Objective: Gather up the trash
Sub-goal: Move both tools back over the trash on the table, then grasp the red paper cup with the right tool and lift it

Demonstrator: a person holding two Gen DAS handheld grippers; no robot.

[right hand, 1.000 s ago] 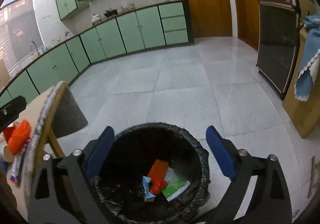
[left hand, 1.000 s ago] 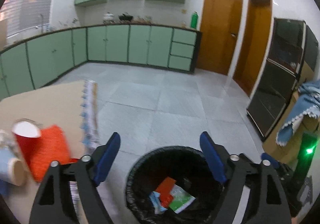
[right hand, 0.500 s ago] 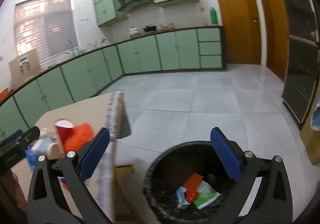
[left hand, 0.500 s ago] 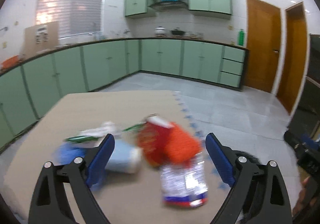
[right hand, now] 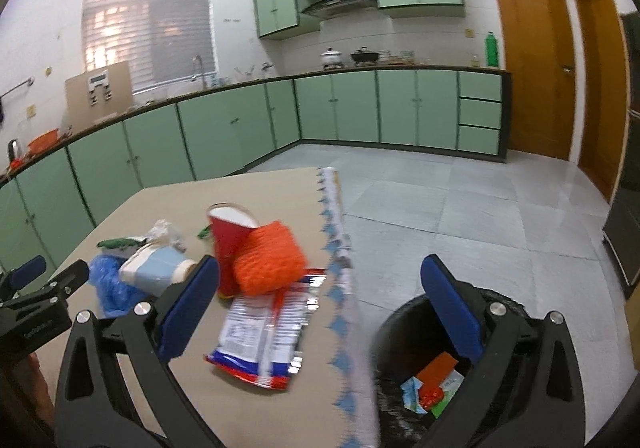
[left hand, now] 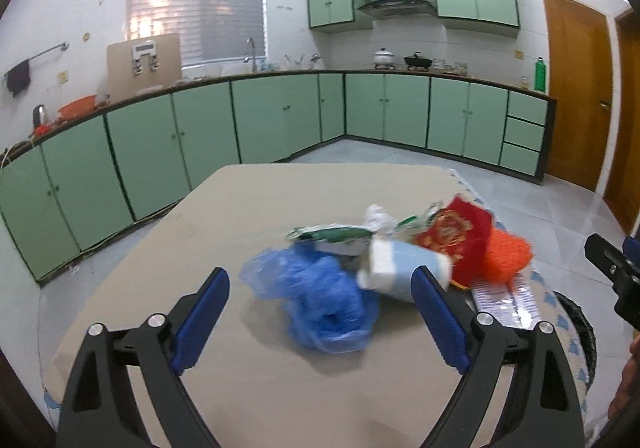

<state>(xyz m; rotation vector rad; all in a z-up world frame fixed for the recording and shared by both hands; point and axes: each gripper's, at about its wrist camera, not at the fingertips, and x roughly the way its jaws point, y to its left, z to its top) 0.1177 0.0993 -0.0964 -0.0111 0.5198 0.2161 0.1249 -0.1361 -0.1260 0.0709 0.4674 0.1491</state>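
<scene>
Trash lies in a heap on the beige table (left hand: 248, 216) (right hand: 176, 204): a crumpled blue plastic bag (left hand: 320, 300) (right hand: 106, 280), a pale blue paper cup (left hand: 404, 268) (right hand: 156, 268) on its side, a red paper cup (left hand: 456, 236) (right hand: 230, 236), an orange mesh sponge (left hand: 506, 252) (right hand: 270, 260), a green-white wrapper (left hand: 332, 236) and a silver snack packet (right hand: 264, 332). My left gripper (left hand: 320, 312) is open, empty, just short of the blue bag. My right gripper (right hand: 320, 308) is open and empty over the table's right edge. The black bin (right hand: 416, 332) beside the table holds several wrappers.
Green cabinets (left hand: 280, 116) run along the left and far walls. Wooden doors (right hand: 532, 60) stand at the right. Grey tiled floor (right hand: 440, 200) lies beyond the table. A dark appliance (right hand: 628, 208) stands at the far right edge.
Both grippers swung left from over the bin to face the table. The trash heap now fills the left view's centre; the bin has slid to the lower right of the right view.
</scene>
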